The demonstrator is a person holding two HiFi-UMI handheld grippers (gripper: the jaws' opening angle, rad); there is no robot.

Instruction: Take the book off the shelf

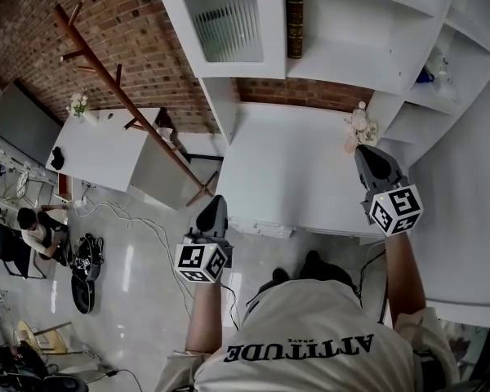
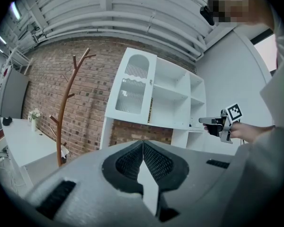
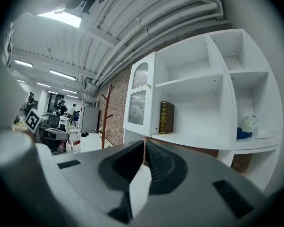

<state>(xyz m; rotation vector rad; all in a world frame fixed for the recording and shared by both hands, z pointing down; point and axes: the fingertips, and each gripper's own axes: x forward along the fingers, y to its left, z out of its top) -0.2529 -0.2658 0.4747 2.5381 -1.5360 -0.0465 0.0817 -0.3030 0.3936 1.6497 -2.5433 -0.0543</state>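
A dark brown book (image 1: 295, 20) with gold lettering stands upright at the left end of a shelf in the white shelf unit (image 1: 343, 64); the right gripper view has the book (image 3: 166, 117) ahead of the jaws. My right gripper (image 1: 371, 158) is shut and empty, over the white table's right part, well short of the shelf. My left gripper (image 1: 213, 212) is shut and empty too, at the table's front edge. In the left gripper view the jaws (image 2: 143, 145) meet, the book is a thin dark strip (image 2: 151, 110), and the right gripper (image 2: 213, 122) shows at the right.
A white table (image 1: 286, 170) stands under the shelf unit. A small flower vase (image 1: 359, 127) sits at its back right. A cabinet door with ribbed glass (image 1: 224, 24) is left of the book. A blue object (image 1: 425, 76) lies on a right-hand shelf. A wooden coat stand (image 1: 126, 96) rises at the left.
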